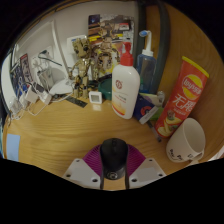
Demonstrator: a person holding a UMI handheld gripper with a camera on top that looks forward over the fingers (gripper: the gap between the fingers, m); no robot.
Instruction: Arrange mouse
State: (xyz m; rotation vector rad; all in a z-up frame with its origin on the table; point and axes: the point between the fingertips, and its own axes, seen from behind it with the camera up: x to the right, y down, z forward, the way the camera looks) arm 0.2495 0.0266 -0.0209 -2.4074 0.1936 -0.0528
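a wooden desk (60, 130) carries a lotion bottle (125, 88), chip can (183, 96), mug (187, 140) and mouse (114, 156).

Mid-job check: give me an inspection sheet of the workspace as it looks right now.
Surface: wooden desk, mostly bare in the middle.
Job's things: dark mouse between the fingers; whether they press on it cannot be told.
Clutter: lotion bottle, chips can lying tilted, white mug, small items at the desk's far edge.
Gripper: gripper, low over the desk's near edge.
Cables: white cables at the far left.
Surroundings: wall behind the desk.
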